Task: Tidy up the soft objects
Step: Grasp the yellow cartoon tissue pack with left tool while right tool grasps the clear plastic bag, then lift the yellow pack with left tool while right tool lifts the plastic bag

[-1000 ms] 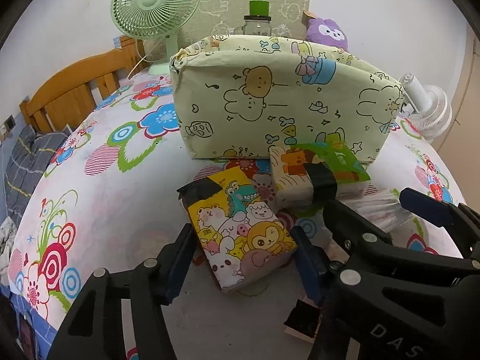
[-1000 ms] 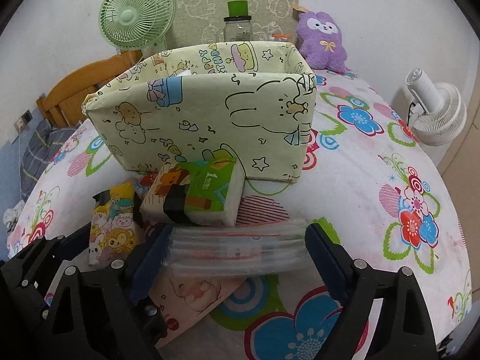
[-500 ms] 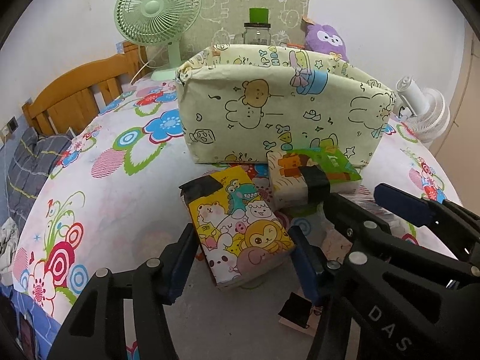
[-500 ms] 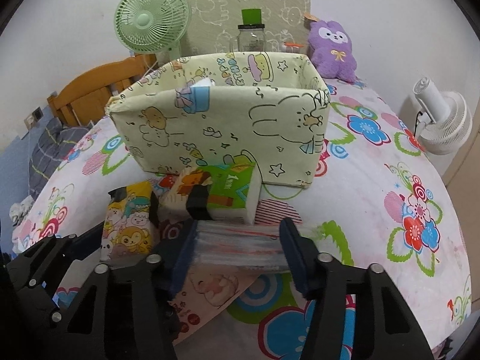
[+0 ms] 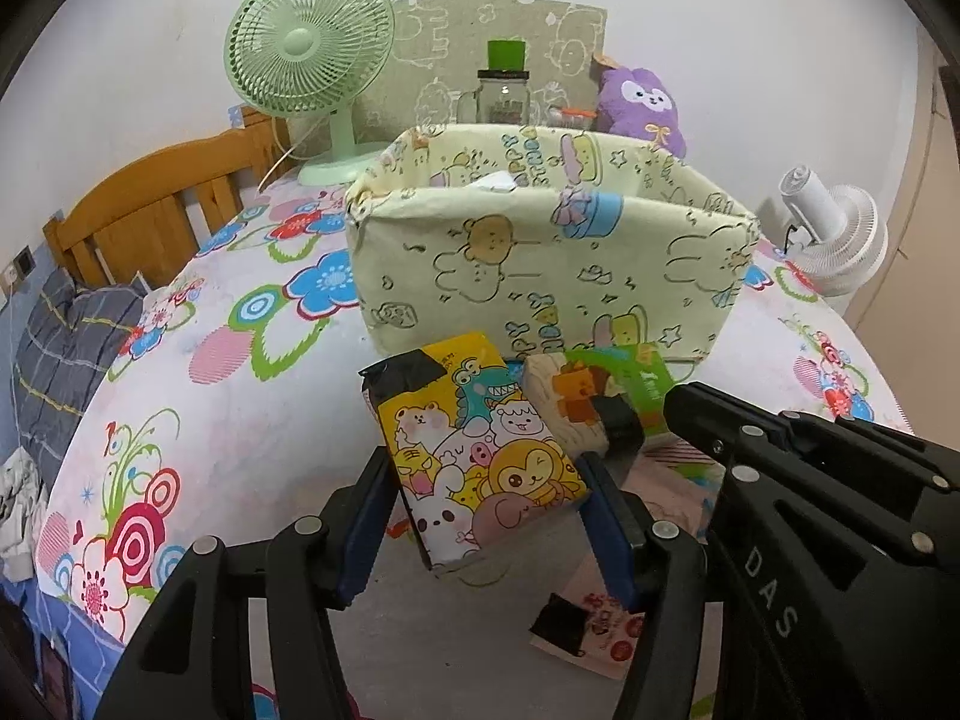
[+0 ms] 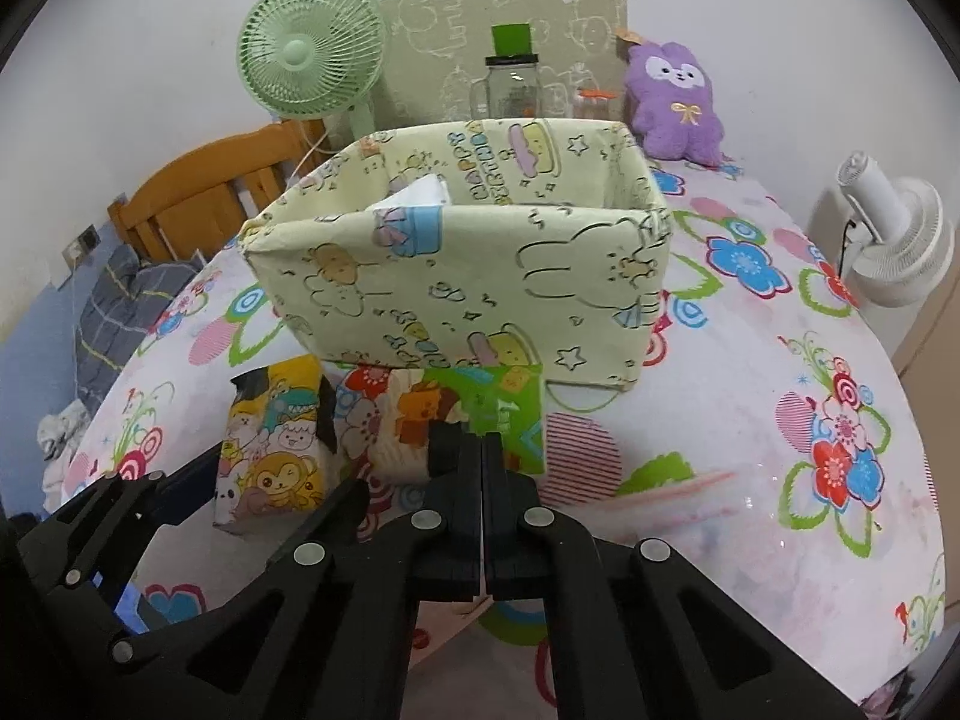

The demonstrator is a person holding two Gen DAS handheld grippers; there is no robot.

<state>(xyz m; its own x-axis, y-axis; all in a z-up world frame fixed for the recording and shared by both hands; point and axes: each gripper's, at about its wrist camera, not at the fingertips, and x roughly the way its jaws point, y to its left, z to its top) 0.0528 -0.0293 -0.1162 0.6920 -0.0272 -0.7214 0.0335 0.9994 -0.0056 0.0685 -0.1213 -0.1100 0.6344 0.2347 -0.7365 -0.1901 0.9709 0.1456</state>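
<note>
My left gripper (image 5: 489, 522) is shut on a yellow cartoon tissue pack (image 5: 480, 450), its blue pads pressing both long sides; the pack is tilted up off the flowered bedsheet. A green and orange tissue pack (image 5: 600, 396) lies just right of it, against the pale yellow fabric box (image 5: 540, 264). My right gripper (image 6: 483, 450) has its jaws fully together, in front of that green pack (image 6: 444, 408). Crumpled clear plastic packaging (image 6: 708, 498) spreads right from the jaws and looks pinched between them; the pinch itself is hidden. White tissue (image 6: 420, 192) shows inside the box (image 6: 468, 276).
A green fan (image 5: 309, 54), a glass jar (image 5: 504, 96) and a purple plush (image 5: 642, 102) stand behind the box. A white fan (image 5: 834, 234) is at the right, a wooden headboard (image 5: 150, 210) at the left. A flat pink packet (image 5: 594, 624) lies under my grippers.
The right jaws went from wide around the clear pack to fully together, squashing it. The left gripper kept its hold and the yellow pack tipped up; the box's inside now shows.
</note>
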